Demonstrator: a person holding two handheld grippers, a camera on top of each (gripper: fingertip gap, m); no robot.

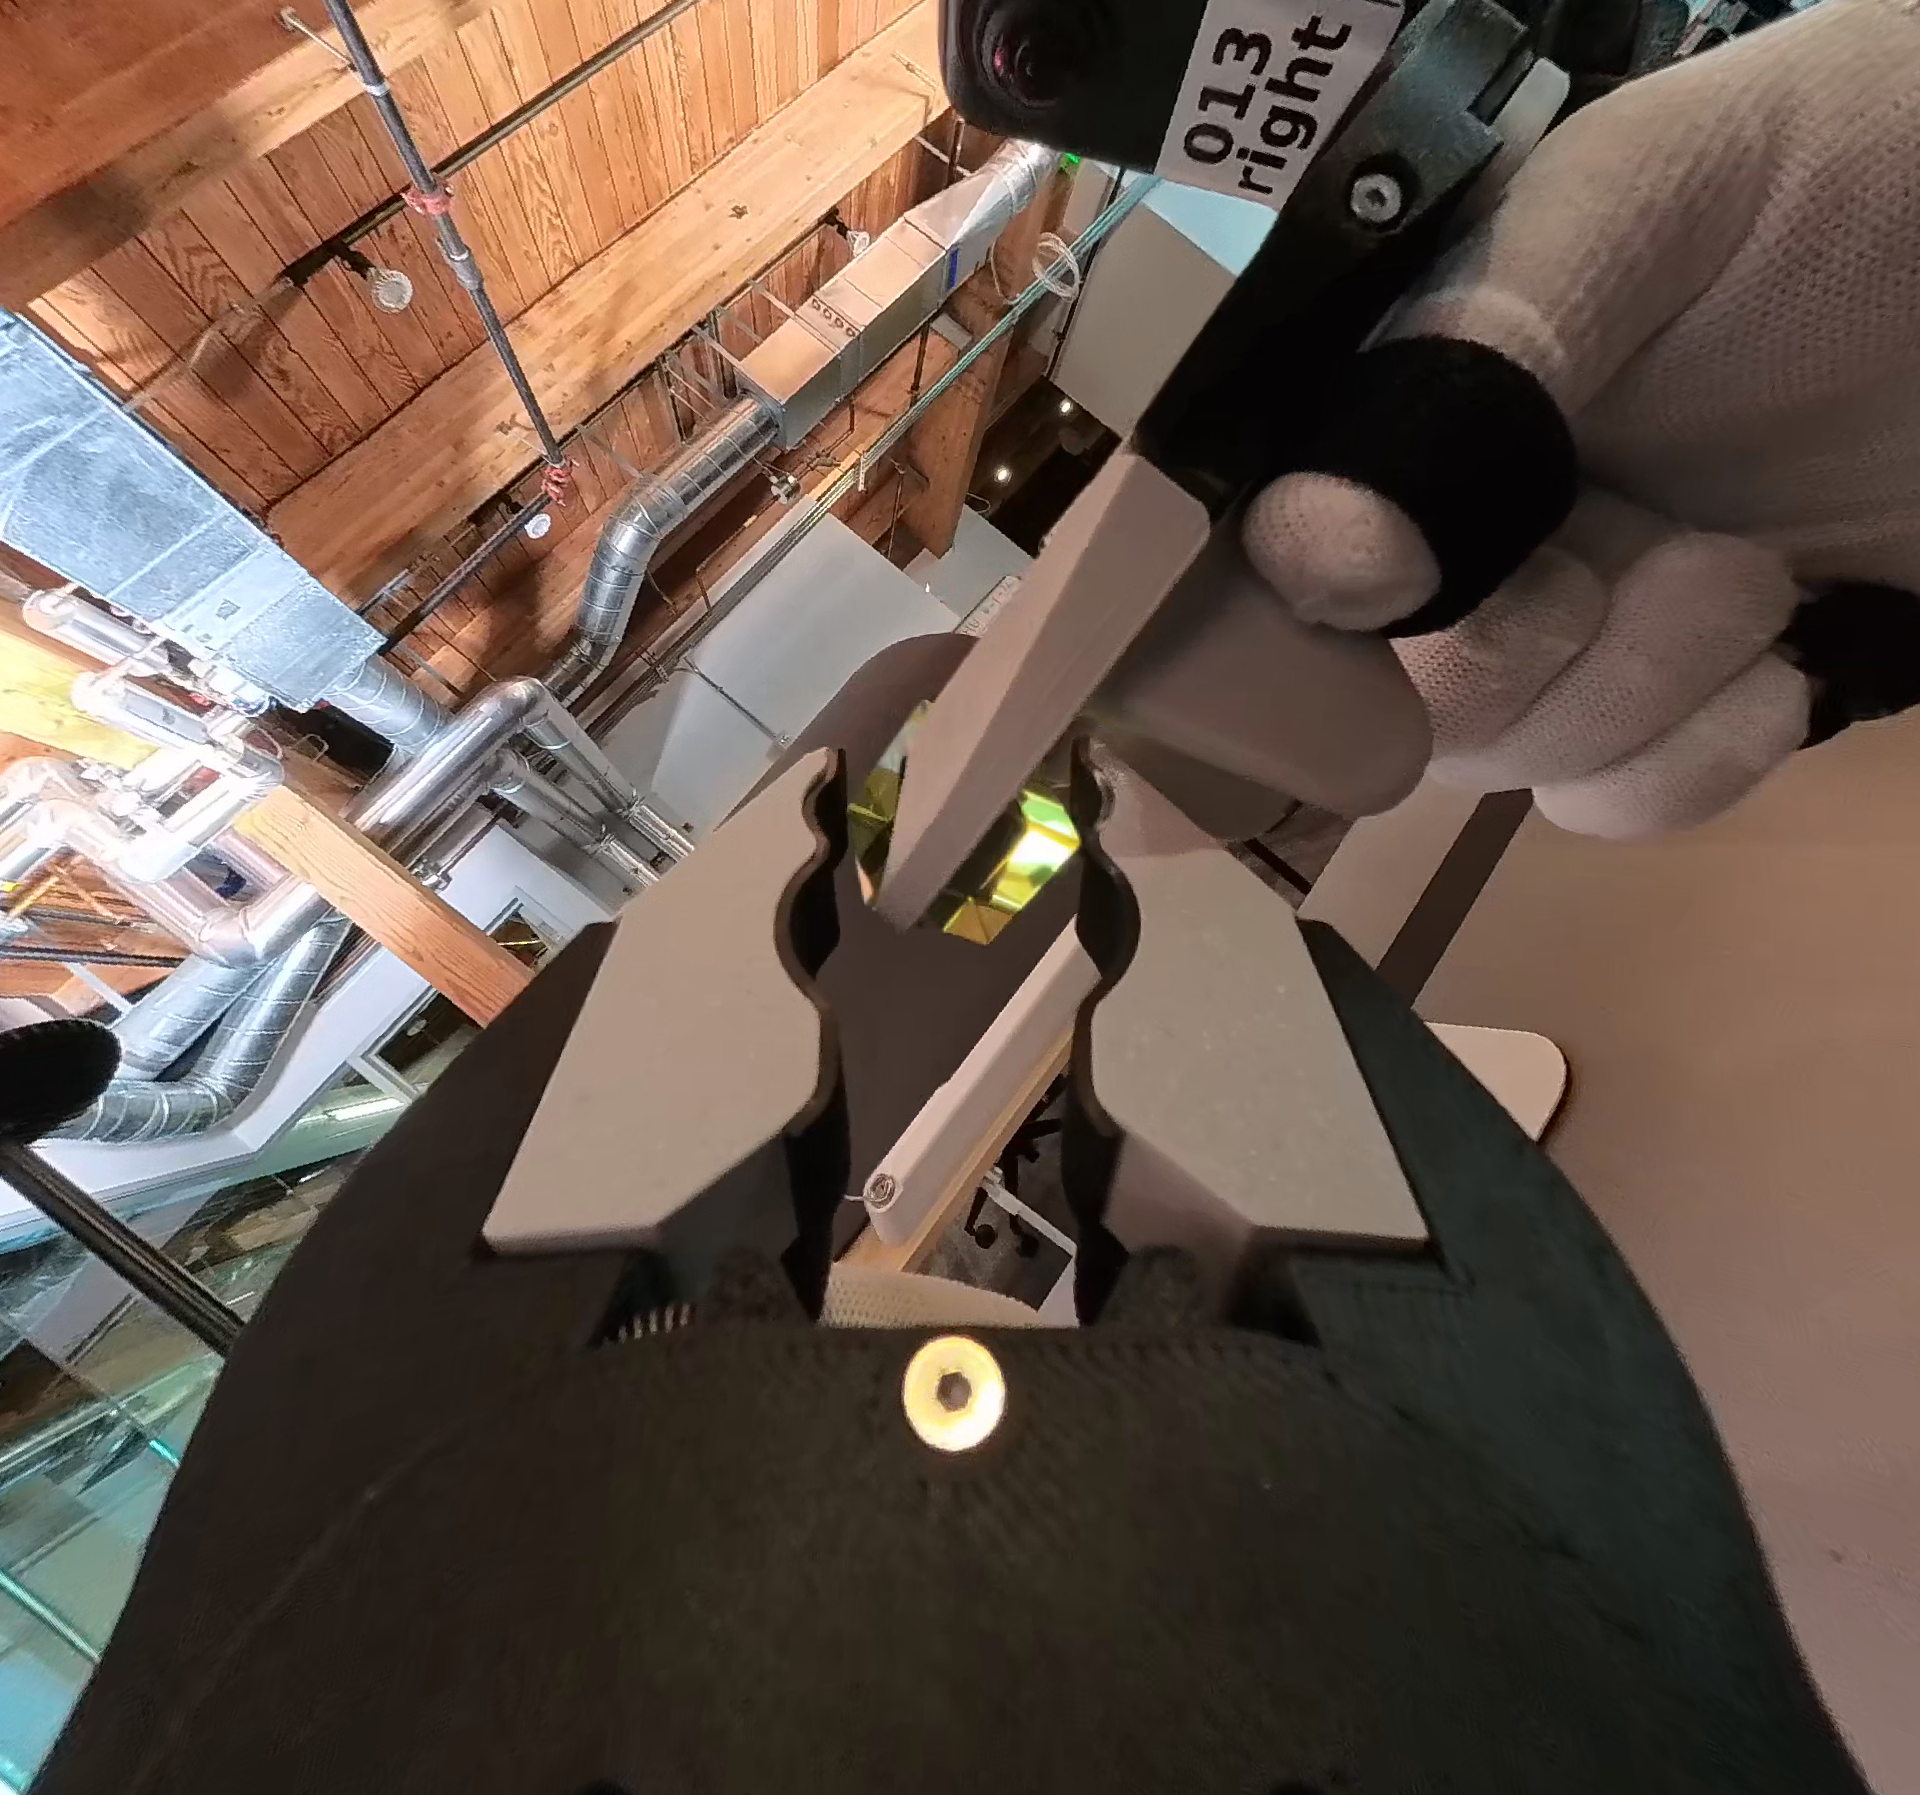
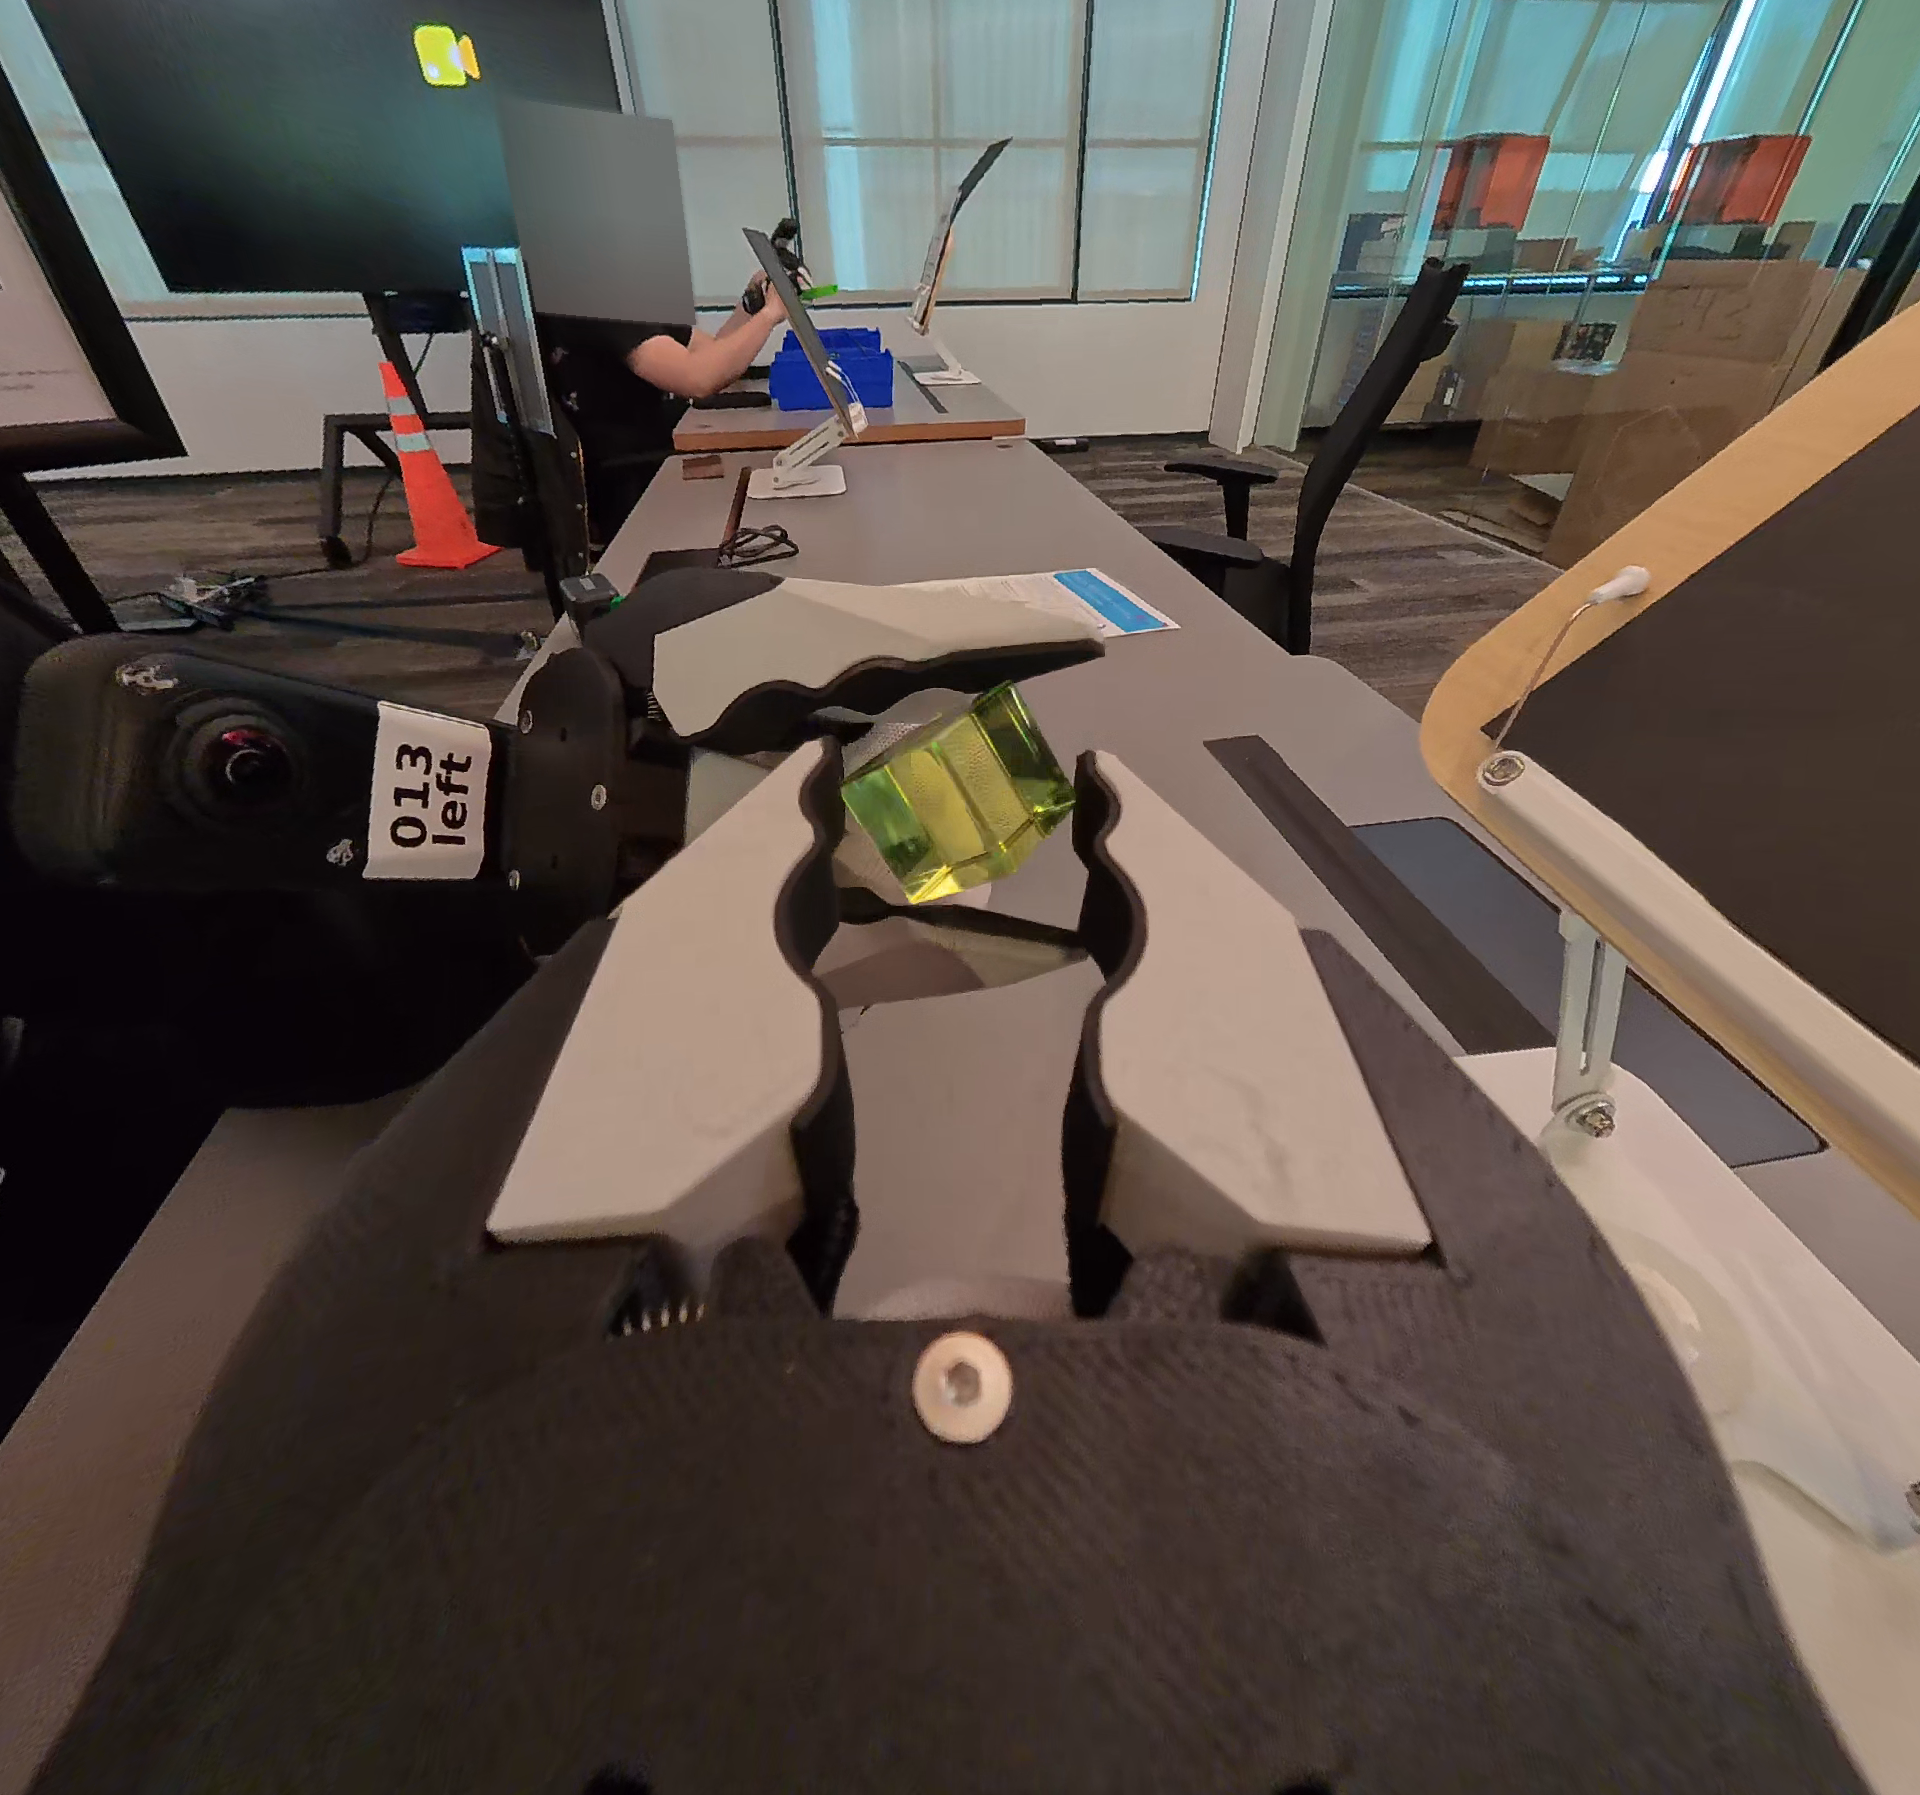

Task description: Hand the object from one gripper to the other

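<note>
both claws (image 2: pixel 956 789) meet at the green cube (image 2: pixel 956 795), gripped left (image 1: pixel 956 810), right agape.

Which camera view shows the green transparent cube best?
The right wrist view: the green cube shows almost whole, with several faces and edges clear, between the jaws of both grippers. In the left wrist view the cube is mostly hidden behind a finger of the right gripper; only yellow-green slivers show.

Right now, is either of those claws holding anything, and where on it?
A green see-through cube sits between the fingertips of both the left gripper and right gripper; which one clamps it cannot be told.
</note>
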